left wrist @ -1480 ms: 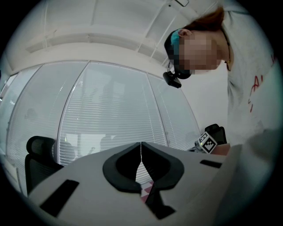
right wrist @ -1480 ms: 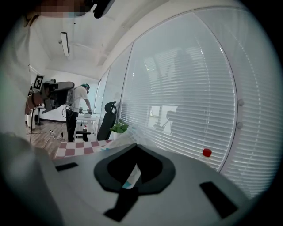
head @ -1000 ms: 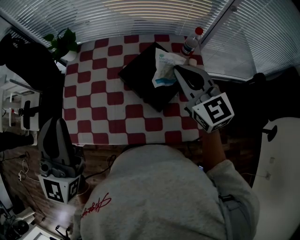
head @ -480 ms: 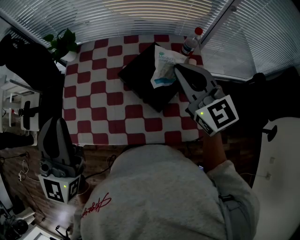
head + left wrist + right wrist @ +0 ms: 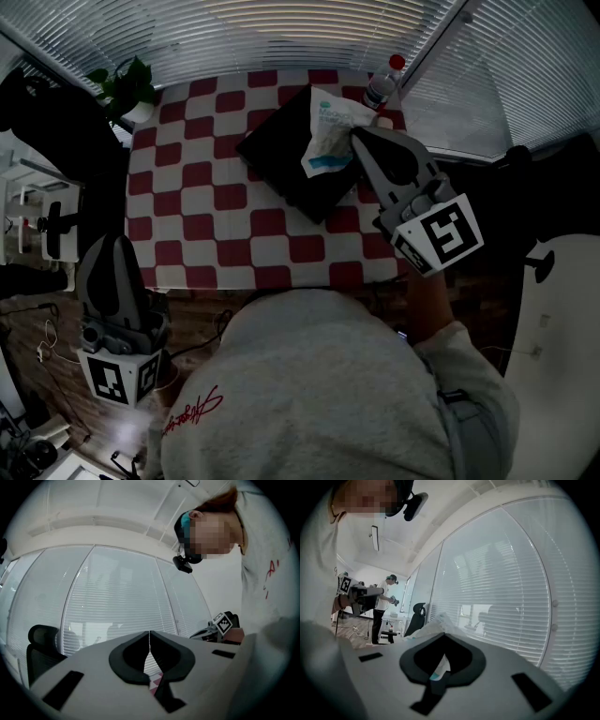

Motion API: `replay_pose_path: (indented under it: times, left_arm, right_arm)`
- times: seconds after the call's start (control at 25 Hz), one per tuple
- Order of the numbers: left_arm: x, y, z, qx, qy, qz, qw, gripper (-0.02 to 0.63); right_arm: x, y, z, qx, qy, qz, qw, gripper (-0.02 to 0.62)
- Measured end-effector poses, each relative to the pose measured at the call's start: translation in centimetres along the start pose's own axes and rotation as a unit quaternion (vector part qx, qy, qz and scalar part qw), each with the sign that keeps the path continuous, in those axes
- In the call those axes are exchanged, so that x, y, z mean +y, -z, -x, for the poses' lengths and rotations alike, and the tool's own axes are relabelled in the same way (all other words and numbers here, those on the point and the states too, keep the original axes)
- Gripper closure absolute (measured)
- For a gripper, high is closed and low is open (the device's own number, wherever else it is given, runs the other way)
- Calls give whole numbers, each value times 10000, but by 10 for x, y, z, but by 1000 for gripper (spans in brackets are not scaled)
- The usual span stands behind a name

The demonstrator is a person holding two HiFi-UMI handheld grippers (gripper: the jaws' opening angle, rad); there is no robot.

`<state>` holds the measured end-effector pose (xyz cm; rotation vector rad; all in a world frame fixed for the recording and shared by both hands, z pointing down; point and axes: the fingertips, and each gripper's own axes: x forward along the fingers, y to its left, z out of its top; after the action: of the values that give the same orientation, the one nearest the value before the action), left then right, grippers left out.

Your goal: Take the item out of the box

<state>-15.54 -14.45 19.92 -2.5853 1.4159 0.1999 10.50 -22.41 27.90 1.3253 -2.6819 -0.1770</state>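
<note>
A flat black box lies tilted at the back right of the checkered table. A white packet with blue print hangs over the box's right part, pinched at its right edge by my right gripper, which is shut on it. In the right gripper view the packet sticks out past the closed jaws of the right gripper, raised toward the window blinds. My left gripper is held low at the near left, off the table, shut and empty; in its own view the left gripper points up at the blinds.
A plastic bottle with a red cap stands at the table's back right corner, close to the packet. A potted plant sits at the back left corner. Window blinds run behind the table. Another person stands far off.
My right gripper has shifted slightly to the right and toward me, and the packet in it has risen a little over the box. The left gripper has not moved.
</note>
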Motion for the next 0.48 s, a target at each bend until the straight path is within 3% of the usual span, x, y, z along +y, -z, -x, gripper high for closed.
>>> replay_pose_path:
  times: [0.48]
  left_arm:
    - [1,-1,4,6,12,4,10000,589]
  right_arm:
    - [4,-15,7,-172,21,9,9998,584]
